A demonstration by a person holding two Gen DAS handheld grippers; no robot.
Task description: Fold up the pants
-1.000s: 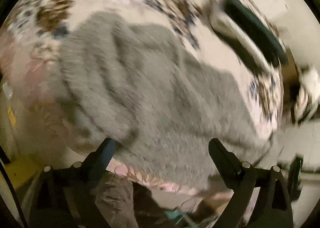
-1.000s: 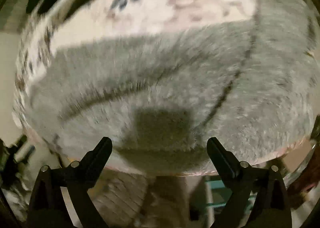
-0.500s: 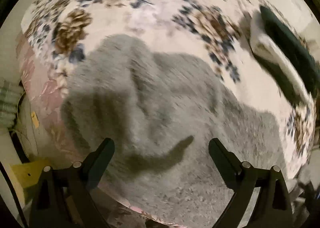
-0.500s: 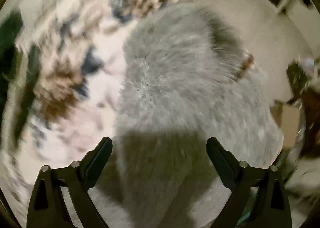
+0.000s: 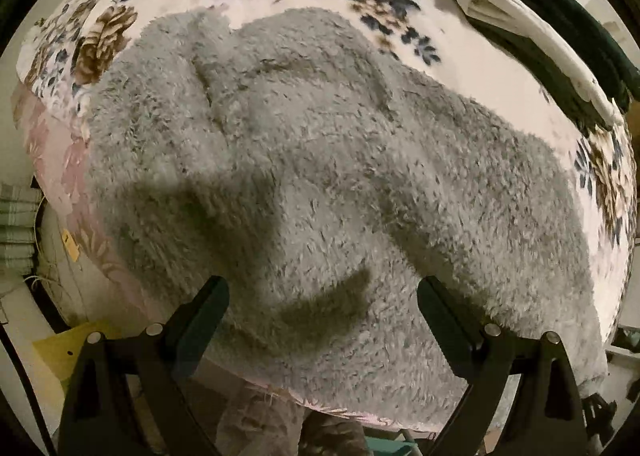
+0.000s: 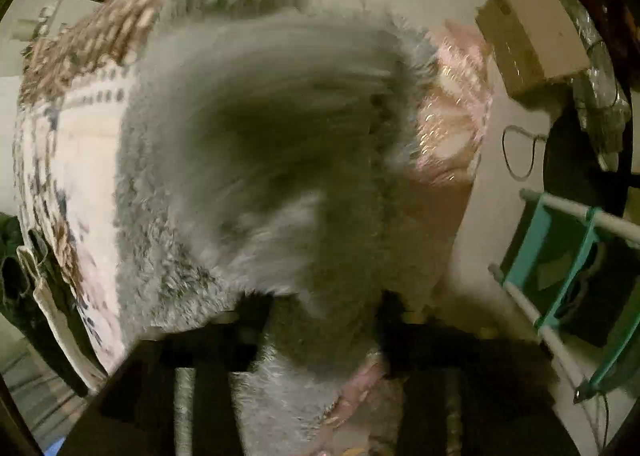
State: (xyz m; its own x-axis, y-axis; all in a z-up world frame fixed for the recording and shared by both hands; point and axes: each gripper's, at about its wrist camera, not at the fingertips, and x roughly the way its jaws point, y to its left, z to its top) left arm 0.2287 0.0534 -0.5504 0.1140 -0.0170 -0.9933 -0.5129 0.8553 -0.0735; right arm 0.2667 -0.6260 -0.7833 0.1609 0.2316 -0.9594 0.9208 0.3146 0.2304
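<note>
This is a bedroom in a home. Ahead of the left tool lies a bed covered with a cream bedspread printed with brown and blue roses (image 5: 472, 72), its pink patterned side panel (image 5: 60, 160) dropping away at the tool's lower left. At the far right of that tool sits a stack of folded dark green and white textiles (image 5: 532, 36) on the bedspread. To the right of the right tool, on a pale floor, stand a brown cardboard box (image 6: 528, 36) and a teal plastic rack with white tubular rails (image 6: 568, 276), ordinary household clutter around a bed.
</note>
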